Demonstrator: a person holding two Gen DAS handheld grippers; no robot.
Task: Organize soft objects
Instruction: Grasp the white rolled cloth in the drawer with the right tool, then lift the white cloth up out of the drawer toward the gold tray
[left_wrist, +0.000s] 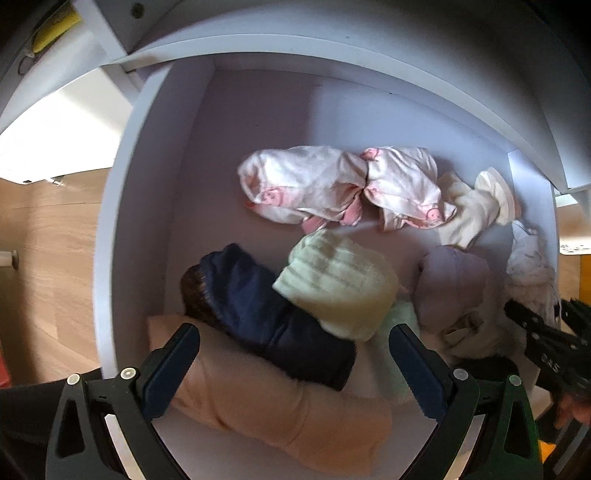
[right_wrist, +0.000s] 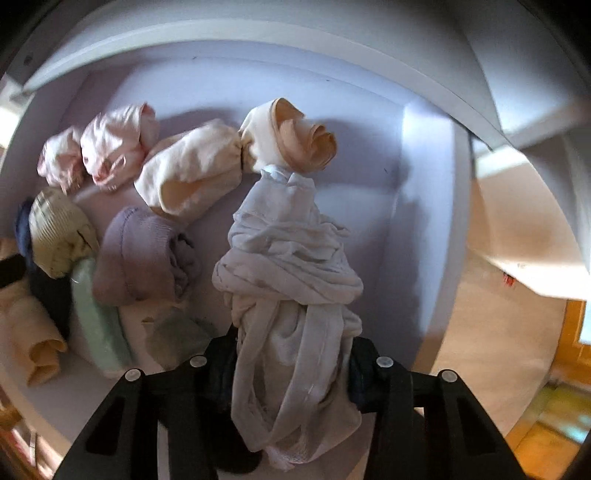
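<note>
Two wrist fisheye views, both aimed straight down at close range into white drawer (left_wrist: 147, 155); shared ground: lilac bundle (right_wrist: 140, 254), pink-print bundles (left_wrist: 340, 184), cream bundle (right_wrist: 192, 173)

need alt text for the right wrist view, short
The right tool is shut on a crumpled white garment over a white drawer. Rolled soft items lie to its left: pink bundles, a cream roll and a lilac roll.
</note>
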